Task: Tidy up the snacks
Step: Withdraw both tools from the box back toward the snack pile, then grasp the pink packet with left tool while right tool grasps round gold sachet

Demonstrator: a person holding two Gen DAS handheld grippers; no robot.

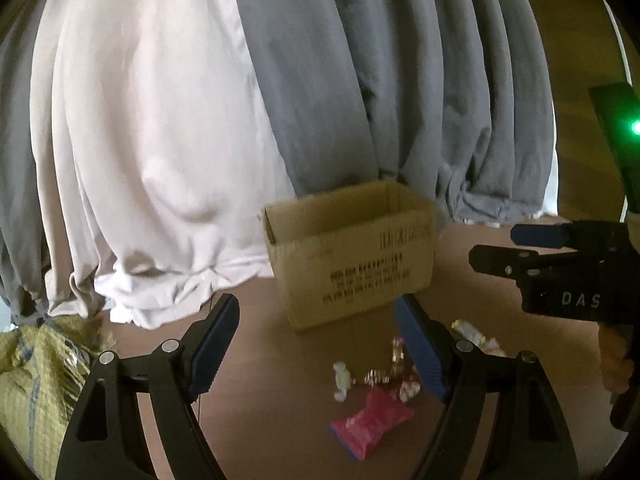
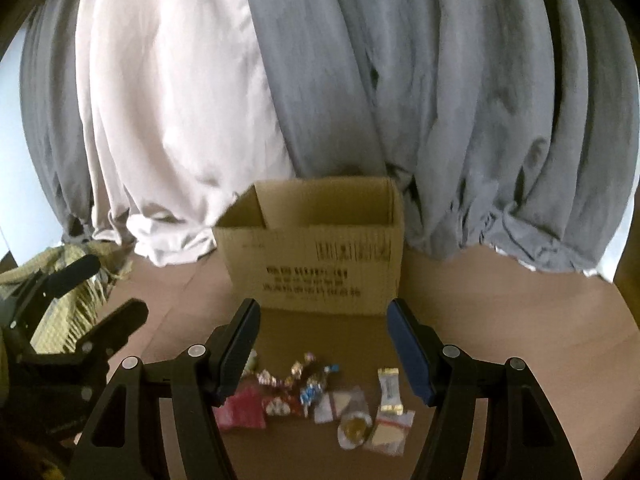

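An open cardboard box stands on the brown floor by the curtains; it also shows in the right wrist view. Small wrapped snacks lie in front of it: a pink packet, a white candy, shiny wrapped candies, a pink packet, clear packets and a white-and-gold bar. My left gripper is open and empty above the snacks. My right gripper is open and empty above them too; it shows at the right of the left wrist view.
White and grey curtains hang behind the box down to the floor. A yellow woven sack lies at the left. The left gripper shows at the left edge of the right wrist view.
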